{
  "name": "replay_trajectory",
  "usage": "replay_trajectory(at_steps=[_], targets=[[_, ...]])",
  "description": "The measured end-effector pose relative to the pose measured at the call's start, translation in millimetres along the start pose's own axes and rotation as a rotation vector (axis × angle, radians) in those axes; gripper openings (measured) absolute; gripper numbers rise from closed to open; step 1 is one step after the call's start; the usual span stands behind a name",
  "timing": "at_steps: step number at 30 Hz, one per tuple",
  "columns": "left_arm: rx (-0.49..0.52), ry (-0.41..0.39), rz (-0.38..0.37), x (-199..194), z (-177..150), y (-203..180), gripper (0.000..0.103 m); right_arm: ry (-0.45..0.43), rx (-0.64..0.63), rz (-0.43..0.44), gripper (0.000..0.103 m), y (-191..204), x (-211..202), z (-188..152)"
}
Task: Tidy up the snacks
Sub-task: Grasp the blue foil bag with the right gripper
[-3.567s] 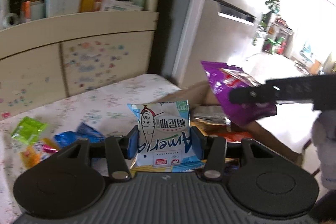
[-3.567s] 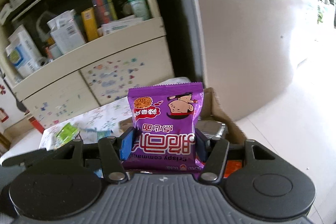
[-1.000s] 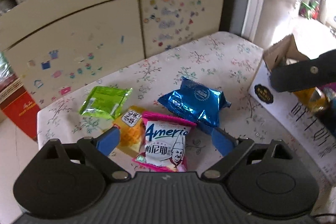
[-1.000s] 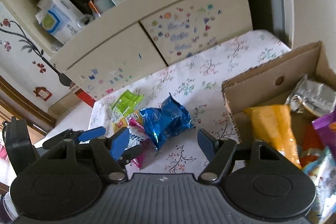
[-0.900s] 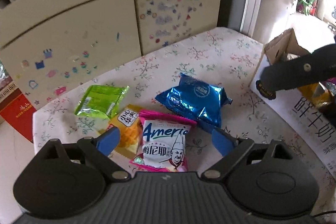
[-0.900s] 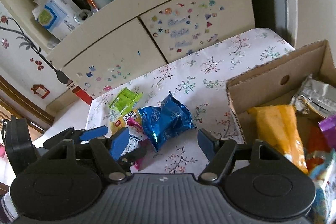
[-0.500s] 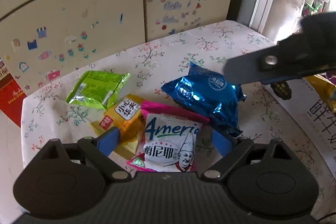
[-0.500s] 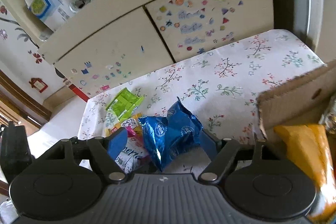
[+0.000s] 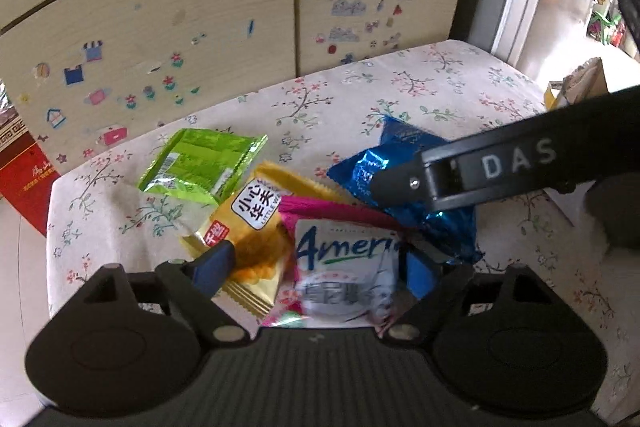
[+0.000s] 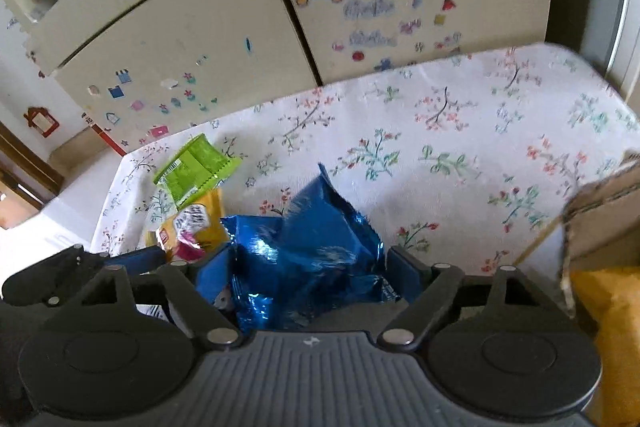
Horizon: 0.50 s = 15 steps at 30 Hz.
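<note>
mid-pickup, both at once: left gripper (image 9: 308, 269) spread around the white-pink pack (image 9: 346, 275) on the table (image 9: 440, 83), jaws just closing in, pads not yet pressing. right gripper (image 10: 310, 269) spread, just widening, straddling the blue bag (image 10: 304, 251) beside it. next, by the look of it: squeeze, lift, carry to the box (image 10: 600, 223) at right.
</note>
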<state>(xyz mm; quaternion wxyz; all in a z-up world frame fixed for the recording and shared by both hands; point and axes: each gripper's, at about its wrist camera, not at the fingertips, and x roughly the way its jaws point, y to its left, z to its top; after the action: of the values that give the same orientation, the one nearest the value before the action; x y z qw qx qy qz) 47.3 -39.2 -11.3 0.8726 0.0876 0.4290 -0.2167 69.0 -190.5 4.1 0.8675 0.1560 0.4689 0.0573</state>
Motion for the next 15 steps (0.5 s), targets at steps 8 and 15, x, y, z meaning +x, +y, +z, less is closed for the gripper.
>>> replay_trajectory(at_steps=[8,15], targets=[[-0.002,-0.006,0.011,-4.1,-2.9,1.4,0.07,0.004,0.018,0.02,0.072,-0.3,1.8,0.2],[0.005,0.007,-0.013,-8.3,-5.2,-3.9,0.043,0.001,0.022,0.011,0.062,0.8,-5.8,-3.8]])
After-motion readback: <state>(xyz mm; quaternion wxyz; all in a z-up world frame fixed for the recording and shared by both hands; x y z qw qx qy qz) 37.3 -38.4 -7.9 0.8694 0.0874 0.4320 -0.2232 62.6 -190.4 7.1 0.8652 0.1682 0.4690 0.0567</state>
